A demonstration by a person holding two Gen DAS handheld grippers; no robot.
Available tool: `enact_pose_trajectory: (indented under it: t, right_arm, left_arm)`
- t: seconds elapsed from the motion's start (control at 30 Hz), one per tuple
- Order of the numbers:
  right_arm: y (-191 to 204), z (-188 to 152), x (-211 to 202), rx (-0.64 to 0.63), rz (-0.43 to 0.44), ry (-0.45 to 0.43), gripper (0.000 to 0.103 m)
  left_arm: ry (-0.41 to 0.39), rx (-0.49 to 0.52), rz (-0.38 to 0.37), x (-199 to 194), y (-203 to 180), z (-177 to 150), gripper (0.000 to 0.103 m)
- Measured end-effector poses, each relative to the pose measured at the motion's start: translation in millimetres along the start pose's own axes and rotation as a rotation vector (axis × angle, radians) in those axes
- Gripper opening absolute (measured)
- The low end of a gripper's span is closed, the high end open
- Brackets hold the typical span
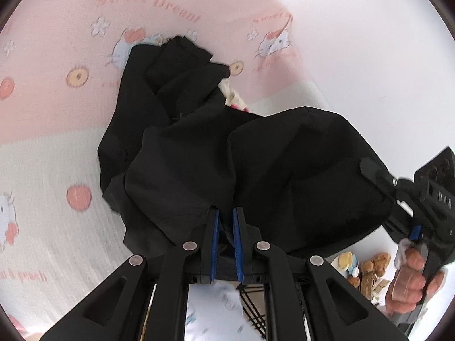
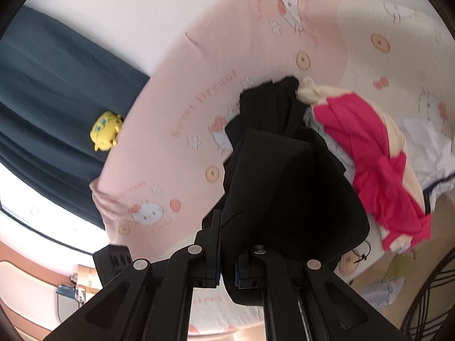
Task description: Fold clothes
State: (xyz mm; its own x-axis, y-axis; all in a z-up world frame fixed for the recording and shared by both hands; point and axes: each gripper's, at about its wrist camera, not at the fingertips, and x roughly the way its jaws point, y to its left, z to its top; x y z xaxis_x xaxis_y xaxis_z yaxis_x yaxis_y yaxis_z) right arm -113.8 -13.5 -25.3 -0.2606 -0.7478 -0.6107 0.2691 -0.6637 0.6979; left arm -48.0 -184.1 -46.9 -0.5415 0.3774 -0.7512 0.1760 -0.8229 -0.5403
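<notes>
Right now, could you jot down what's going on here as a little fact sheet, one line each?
Being handled: black garment, lifted off the bed
Left gripper: shut on the garment's edge
Right gripper: shut on another part of it
Surface: pink cartoon-cat bedsheet
Waiting nearby: pink-and-cream garment
Also there: yellow plush toy
Fold: not yet made

Left tongs clamped on hem of crumpled black fabric garment, blue pads pinching cloth. Garment hangs over pink-and-white cartoon-cat printed bed sheet. Right tongs grip its far right edge, person's hand on the handle; jaw state there unclear
</notes>
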Motion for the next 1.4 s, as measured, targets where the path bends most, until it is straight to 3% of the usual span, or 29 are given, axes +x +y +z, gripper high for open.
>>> enact_pose_trajectory:
  t: [0.27,0.3,0.37,0.4,0.43,0.57,0.73,0.9,1.07,1.2,1.23,1.33,1.4]
  right_arm:
    - [-4,-44,-7,-0.056,0.0,0.082,0.005]
    - [-3,-49,-8,-0.066,-0.002,0.088,0.005]
    - [-3,-60,-8,-0.083,-0.012,0.101,0.005]
    - [-3,-66,-7,-0.093,-0.021,0.109,0.005]
    - [-4,-70,-6,-0.097,-0.03,0.115,0.005]
    - [-12,-87,0,-0.087,-0.047,0.135,0.005]
    - [-23,-97,0,-0.056,-0.044,0.149,0.005]
    - [-28,-117,1,-0.066,-0.075,0.179,0.005]
    - [-24,-148,9,-0.144,-0.153,0.228,0.005]
    - [-17,-160,11,-0.201,-0.196,0.215,0.008]
    - [-17,-159,7,-0.197,-0.196,0.198,0.012]
    - [-18,-153,-18,-0.18,-0.188,0.117,0.065]
    - [-19,-148,-39,-0.167,-0.181,0.057,0.067]
  left_arm:
    - [0.011,-0.05,0.082,-5,9,-34,0.011]
    - [0.012,-0.056,0.092,-6,11,-38,0.018]
    - [0.012,-0.064,0.113,-8,13,-46,0.045]
    - [0.006,-0.063,0.126,-10,13,-51,0.067]
    - [0.0,-0.064,0.127,-12,13,-54,0.073]
    - [0.001,-0.063,0.106,-19,10,-67,0.073]
    - [0.008,0.014,0.134,-24,-3,-79,0.073]
    - [0.013,-0.003,0.115,-33,-4,-86,0.072]
    - [-0.011,0.0,0.099,-46,-3,-91,0.073]
    - [-0.03,0.002,0.106,-51,-3,-92,0.073]
    - [-0.031,0.004,0.111,-51,-4,-92,0.073]
    - [-0.034,0.013,0.101,-51,-7,-91,0.072]
    - [-0.033,0.022,0.098,-50,-12,-89,0.072]
